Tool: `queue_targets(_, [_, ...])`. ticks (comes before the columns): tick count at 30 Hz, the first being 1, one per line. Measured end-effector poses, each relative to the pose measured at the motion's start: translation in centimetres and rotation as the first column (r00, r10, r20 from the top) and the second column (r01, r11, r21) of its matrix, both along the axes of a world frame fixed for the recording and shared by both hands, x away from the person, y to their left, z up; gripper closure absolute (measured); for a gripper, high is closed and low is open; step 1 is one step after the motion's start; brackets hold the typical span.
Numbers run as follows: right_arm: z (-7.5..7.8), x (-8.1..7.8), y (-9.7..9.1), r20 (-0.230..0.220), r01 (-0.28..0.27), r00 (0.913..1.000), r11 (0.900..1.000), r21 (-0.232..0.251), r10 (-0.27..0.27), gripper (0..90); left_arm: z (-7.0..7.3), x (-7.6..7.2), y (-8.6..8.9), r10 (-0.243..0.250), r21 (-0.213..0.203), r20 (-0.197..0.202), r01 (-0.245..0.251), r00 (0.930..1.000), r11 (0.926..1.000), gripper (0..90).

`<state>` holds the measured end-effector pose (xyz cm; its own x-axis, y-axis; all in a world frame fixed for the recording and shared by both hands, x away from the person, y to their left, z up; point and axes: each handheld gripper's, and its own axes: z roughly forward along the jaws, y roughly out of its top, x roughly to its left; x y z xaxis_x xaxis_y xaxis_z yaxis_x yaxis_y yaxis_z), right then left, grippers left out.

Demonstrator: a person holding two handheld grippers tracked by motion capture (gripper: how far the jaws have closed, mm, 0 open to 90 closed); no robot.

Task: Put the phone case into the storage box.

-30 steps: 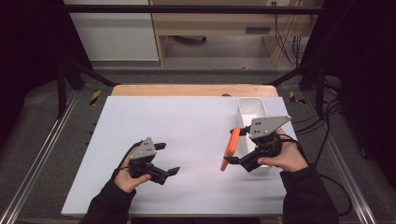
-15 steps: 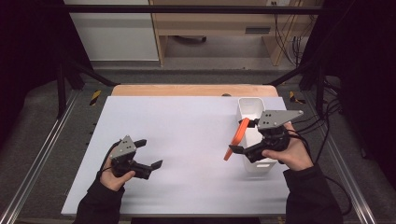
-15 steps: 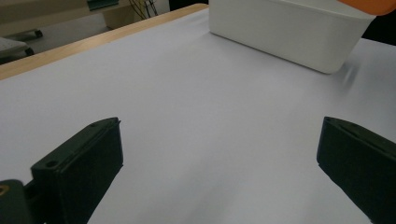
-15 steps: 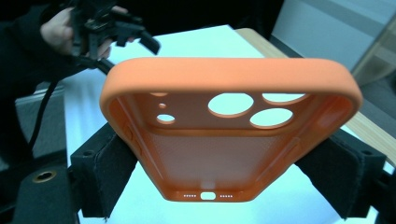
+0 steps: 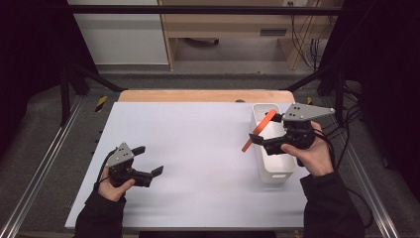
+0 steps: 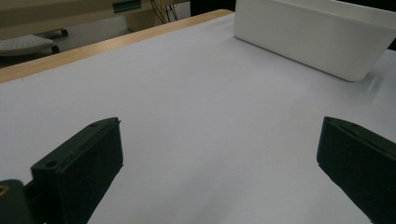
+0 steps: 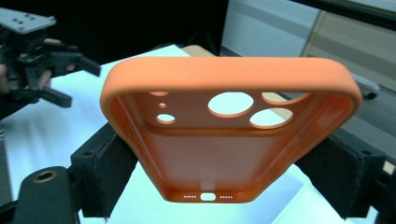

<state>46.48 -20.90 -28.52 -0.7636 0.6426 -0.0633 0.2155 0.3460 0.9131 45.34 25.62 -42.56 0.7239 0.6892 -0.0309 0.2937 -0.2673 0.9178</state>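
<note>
A soft orange silicone phone case [image 7: 224, 135], with rounded corners, a cluster of round camera cut-outs near one end and a small port slot with tiny holes at the other, is clamped by its two long edges in the right gripper [image 5: 267, 133]. It is held tilted in the air, over the near-left rim of the white rectangular plastic bin [image 5: 272, 171]. The left gripper [image 5: 148, 159] is held low over the white table sheet [image 5: 198, 148], its jaws spread wide with nothing between them.
</note>
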Motion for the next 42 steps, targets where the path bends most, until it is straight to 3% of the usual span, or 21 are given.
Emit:
queue_targets(15, [0.8,1.5,-0.2,-0.005,0.122,0.9926,0.9926,0.000,-0.122,16.2,-0.3,0.2,1.5,0.033,-0.012,0.001,-0.033,0.9995,0.9994,0.0])
queue_targets(21, [1.0,2.2,-0.3,-0.009,0.181,0.9835,0.9829,0.032,-0.181,16.1,-0.4,0.3,1.8,0.043,-0.016,0.005,-0.043,0.9991,0.9990,0.0])
queue_targets(29, [1.2,3.1,-0.2,-0.007,0.233,0.9724,0.9720,0.030,-0.233,16.1,-0.5,0.3,1.7,0.039,-0.013,0.005,-0.039,0.9992,0.9992,0.0])
queue_targets(39, [1.1,4.5,-0.3,-0.007,0.319,0.9477,0.9474,0.025,-0.319,16.0,-0.6,0.5,2.2,0.053,-0.016,0.011,-0.052,0.9986,0.9985,0.0])
queue_targets(42, [1.0,4.9,-0.5,-0.011,0.324,0.9459,0.9454,0.029,-0.324,16.0,-0.7,0.5,2.2,0.053,-0.016,0.013,-0.052,0.9985,0.9985,0.0])
